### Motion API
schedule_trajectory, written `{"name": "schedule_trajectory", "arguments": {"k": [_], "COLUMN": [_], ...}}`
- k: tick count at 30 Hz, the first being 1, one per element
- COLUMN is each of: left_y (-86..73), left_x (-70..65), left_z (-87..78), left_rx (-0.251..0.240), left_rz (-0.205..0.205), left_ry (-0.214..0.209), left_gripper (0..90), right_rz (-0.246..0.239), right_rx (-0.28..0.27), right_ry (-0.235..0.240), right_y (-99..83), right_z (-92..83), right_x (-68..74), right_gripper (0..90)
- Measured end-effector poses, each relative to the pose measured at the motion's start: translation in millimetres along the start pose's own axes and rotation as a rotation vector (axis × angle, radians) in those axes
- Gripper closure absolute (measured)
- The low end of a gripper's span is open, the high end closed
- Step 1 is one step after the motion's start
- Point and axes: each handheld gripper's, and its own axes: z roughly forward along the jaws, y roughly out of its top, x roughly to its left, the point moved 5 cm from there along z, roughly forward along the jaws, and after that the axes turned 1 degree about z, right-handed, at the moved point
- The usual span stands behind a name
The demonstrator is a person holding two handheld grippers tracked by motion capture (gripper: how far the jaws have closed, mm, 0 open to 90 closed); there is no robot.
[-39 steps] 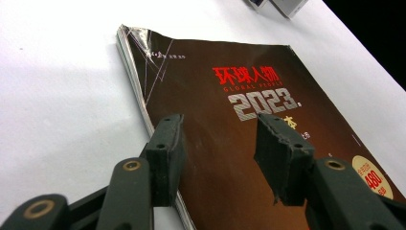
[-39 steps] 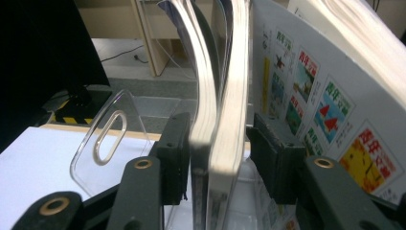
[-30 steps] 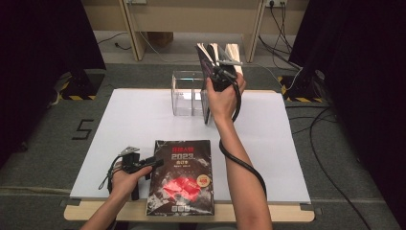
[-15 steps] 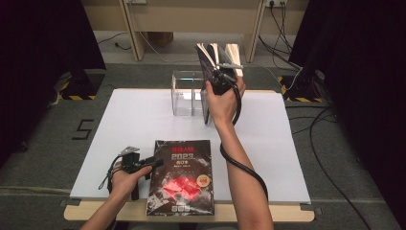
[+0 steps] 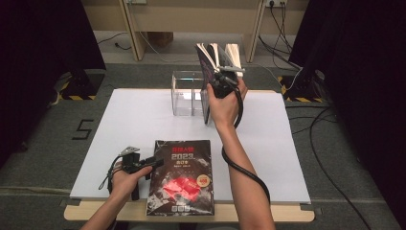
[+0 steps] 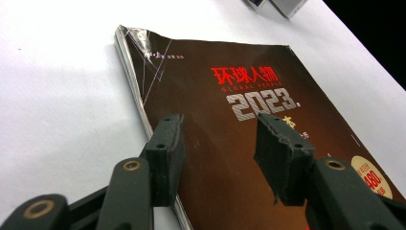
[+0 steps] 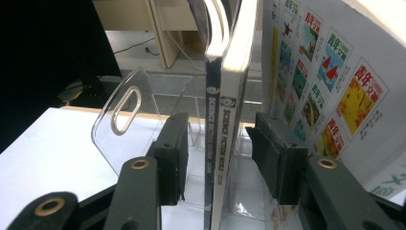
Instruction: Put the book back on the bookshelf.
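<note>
A: Left gripper point(image 5: 152, 162) fingers?
B: Spread wide over the dark magazine point(image 5: 182, 177) lying flat, lower centre of the tabletop point(image 5: 287, 143); not pinching it.
A: Right gripper point(image 5: 218, 79)?
B: Fingers spread either side of an upright magazine's spine point(image 7: 221, 120), gaps showing, beside the clear rack point(image 5: 186, 93), upper centre.
A: Count?
B: Two magazines, one rack, two grippers.

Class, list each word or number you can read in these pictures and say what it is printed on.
"GLOBAL PEOPLE" and "2023": cover of the dark magazine.
"480": round sticker on that cover.
"SCIENCE FICTION WORLD": spine of the upright magazine.
"5": floor marking.
The Chinese titles and small print are too blurred to copy.
</note>
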Motion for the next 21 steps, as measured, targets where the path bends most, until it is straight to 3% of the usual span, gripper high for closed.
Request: {"name": "schedule_trajectory", "arguments": {"k": [21], "left_y": [0.9], "left_x": [-0.2], "left_z": [-0.5], "left_rx": [-0.005], "left_rz": [-0.001], "left_ry": [0.001], "left_gripper": [51.4], "right_rz": [0.002], "right_rx": [0.004], "right_ry": [0.025], "right_y": [-10.0], "right_z": [-15.3], "right_x": [-5.6], "right_gripper": [56.4]}}
